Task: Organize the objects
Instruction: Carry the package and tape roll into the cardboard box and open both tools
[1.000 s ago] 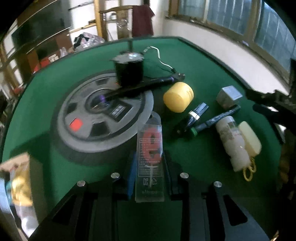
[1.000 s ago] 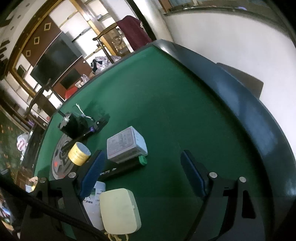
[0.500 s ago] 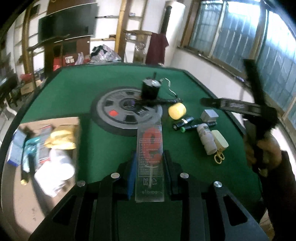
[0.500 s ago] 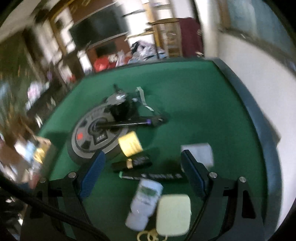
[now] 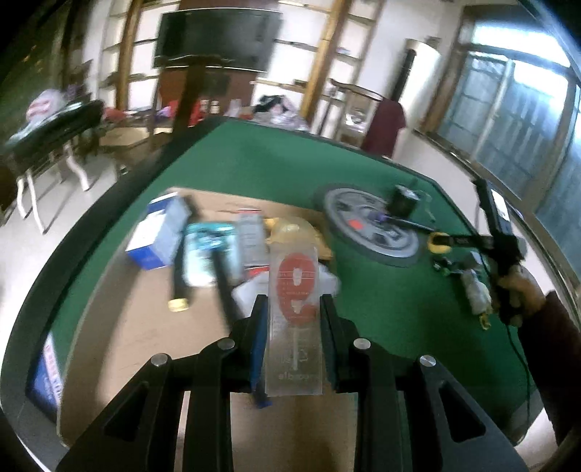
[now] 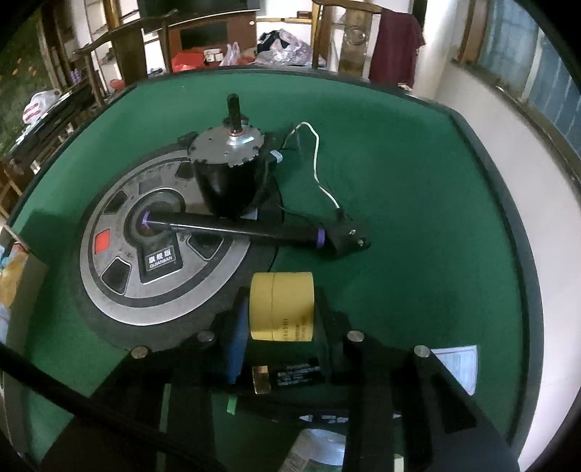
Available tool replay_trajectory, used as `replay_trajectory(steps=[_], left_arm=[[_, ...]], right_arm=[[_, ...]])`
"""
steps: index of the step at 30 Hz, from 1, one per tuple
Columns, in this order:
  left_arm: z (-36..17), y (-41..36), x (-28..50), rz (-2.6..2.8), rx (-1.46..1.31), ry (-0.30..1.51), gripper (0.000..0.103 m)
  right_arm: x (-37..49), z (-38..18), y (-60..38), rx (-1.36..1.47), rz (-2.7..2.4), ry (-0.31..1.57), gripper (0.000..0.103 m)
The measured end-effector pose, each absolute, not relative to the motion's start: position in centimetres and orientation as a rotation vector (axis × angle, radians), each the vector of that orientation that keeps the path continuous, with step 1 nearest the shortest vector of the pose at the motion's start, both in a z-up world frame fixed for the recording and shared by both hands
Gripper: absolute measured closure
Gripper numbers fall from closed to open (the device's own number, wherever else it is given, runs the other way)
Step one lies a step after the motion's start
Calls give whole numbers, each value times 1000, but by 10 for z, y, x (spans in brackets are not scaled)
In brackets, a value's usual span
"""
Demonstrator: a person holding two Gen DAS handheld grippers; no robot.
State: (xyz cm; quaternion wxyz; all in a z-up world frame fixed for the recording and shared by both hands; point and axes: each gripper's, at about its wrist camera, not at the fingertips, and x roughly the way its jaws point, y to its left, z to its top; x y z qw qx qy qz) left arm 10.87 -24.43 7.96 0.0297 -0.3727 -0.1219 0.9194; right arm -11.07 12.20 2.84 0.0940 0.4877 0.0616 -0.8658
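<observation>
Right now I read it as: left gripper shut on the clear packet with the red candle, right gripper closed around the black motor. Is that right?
Not quite. The left gripper does hold the clear candle packet, but the right wrist view shows the right gripper closed around the yellow jar, not the black motor, which stands apart on the grey disc.

A: What surrounds the green table?

B: White walls, a dark television between wooden shelf posts, windows along the right letting daylight in.

A: Furniture?

B: A wooden chair draped with maroon cloth.
</observation>
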Motion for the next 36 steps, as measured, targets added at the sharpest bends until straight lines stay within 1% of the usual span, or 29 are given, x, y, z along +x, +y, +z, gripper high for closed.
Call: replay_trajectory(steps=[4, 9, 14, 17, 23, 28, 35, 36], left_arm=[[69, -263, 115, 2866, -1173, -418, 80], [57, -286, 120, 2888, -1232, -451, 80], [47, -299, 122, 2893, -1322, -436, 80], [37, -303, 123, 2858, -1382, -427, 80], [27, -317, 106, 2841, -1485, -385, 80], [22, -328, 90, 2839, -1561, -340, 79], [24, -336, 105, 2853, -1463, -454, 77], [25, -338, 109, 2857, -1447, -469, 74]], right_arm=[[-95, 38, 124, 1421, -2579, 102, 74], [-61, 72, 110, 1317, -2511, -56, 74], [-20, 95, 56, 1242, -2353, -85, 74], [7, 97, 14, 1228, -2221, -88, 73], [44, 81, -68, 1235, -2047, 2, 73], [57, 61, -113, 1270, -1985, 104, 73], [70, 37, -149, 1315, -1993, 276, 73], [70, 35, -146, 1320, -1993, 288, 73]])
